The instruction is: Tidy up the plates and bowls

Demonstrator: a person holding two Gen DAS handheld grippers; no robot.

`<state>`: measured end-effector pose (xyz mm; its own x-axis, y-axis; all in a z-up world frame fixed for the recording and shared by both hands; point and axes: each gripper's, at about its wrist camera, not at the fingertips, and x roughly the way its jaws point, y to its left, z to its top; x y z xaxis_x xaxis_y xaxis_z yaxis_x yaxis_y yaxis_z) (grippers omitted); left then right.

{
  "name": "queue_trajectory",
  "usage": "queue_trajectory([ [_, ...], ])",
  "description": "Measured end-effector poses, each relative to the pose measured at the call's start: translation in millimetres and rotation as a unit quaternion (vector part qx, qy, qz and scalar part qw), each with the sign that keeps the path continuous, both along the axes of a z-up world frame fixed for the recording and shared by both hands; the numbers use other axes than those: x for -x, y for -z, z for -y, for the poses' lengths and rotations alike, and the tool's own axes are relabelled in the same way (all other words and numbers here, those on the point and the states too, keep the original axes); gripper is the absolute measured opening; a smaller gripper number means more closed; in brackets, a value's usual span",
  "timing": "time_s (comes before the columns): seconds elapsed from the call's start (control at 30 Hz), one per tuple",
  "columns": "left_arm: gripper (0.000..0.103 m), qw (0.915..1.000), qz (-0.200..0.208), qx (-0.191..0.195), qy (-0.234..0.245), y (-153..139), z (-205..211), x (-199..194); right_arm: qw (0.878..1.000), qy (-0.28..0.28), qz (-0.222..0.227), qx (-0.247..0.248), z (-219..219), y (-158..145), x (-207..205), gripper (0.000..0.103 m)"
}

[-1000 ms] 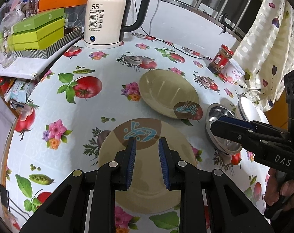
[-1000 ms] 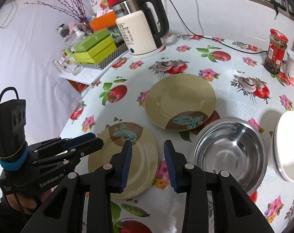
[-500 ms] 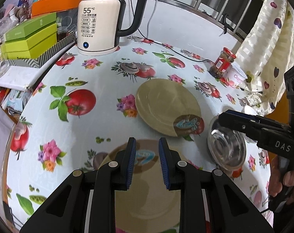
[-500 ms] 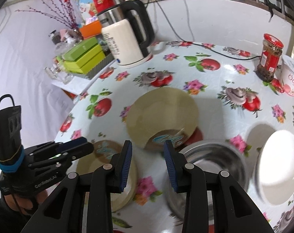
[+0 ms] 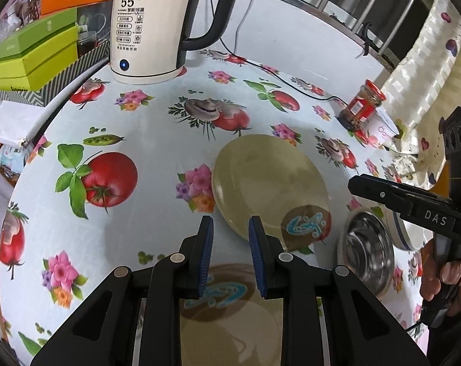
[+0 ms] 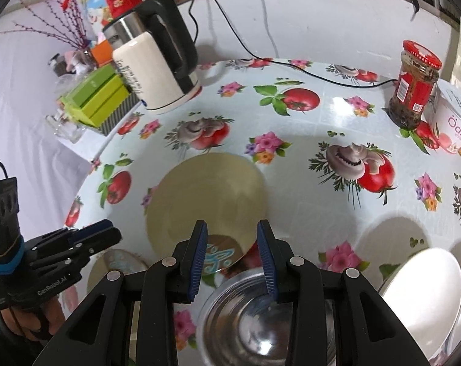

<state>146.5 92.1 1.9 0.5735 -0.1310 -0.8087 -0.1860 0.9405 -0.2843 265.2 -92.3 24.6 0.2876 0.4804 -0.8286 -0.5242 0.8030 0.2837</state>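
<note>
Both hand-held grippers, L (image 5: 230,235) and R (image 6: 232,239), were part-open w/ nothing grasped, aimed at far plate (image 5: 270,183) beside steel bowl (image 6: 255,314) on bench (image 5: 157,140), probably for stacking.

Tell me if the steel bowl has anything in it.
Empty as far as it shows: the steel bowl has only bare shiny metal and reflections inside, though the right gripper covers part of it.

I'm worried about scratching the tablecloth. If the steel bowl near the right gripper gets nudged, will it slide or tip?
The steel bowl looks thin and shiny, so probably light; on the glossy tablecloth it would likely slide rather than tip. Its wide, low shape suggests stability, though the smooth rim may slip between the pads.
</note>
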Motion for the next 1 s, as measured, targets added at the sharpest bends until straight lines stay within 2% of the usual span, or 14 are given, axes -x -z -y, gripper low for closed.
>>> queue_trajectory([
  [0.47,0.025,0.9982,-0.036,0.045,-0.014,26,-10,-28,0.998,0.005,-0.053,0.019,-7,33,-36,0.033],
  [0.77,0.025,0.9971,-0.045,0.060,-0.017,33,-11,-36,0.996,0.008,-0.076,0.034,-11,48,-44,0.032],
  [1.0,0.025,0.9969,-0.047,0.062,-0.009,36,-8,-37,0.996,0.010,-0.086,0.036,-13,54,-49,0.025],
])
